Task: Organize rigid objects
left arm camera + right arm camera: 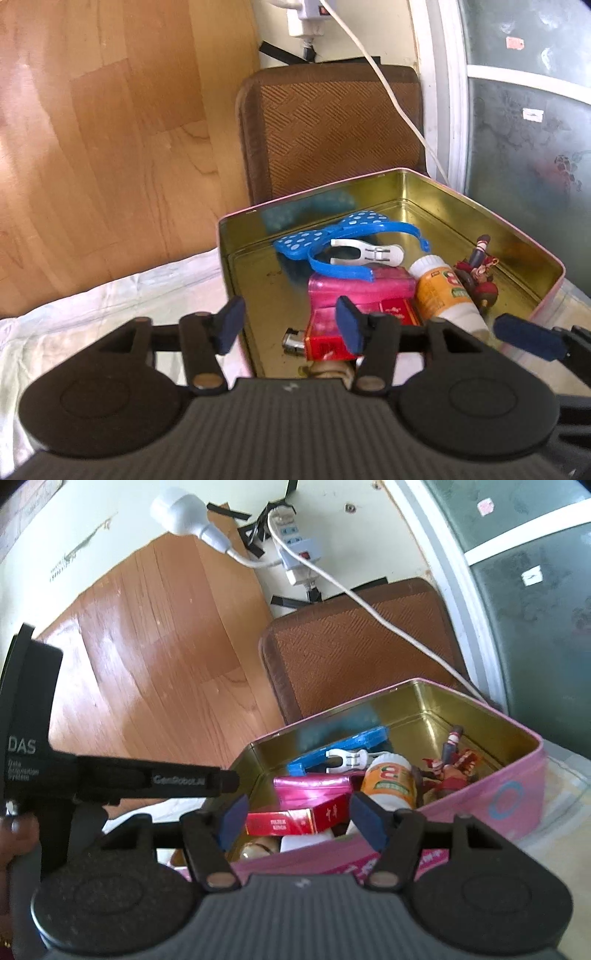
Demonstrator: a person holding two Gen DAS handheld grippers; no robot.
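Left wrist view — pink tin [546, 295], gold inside, holds blue bow [314, 236], red pack [325, 341]; both tongs parted, empty.

Open pink tin [546, 295], gold inside, holds blue dotted bow headband [332, 236] around white clip [365, 253], pink box [362, 291], red pack [291, 819], lighter [293, 345], orange-label white bottle [447, 295] lying flat, figurine [478, 273].

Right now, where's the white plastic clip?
In both views, the white plastic clip lies inside the pink tin box, resting within the blue polka-dot bow headband, behind the pink packet.
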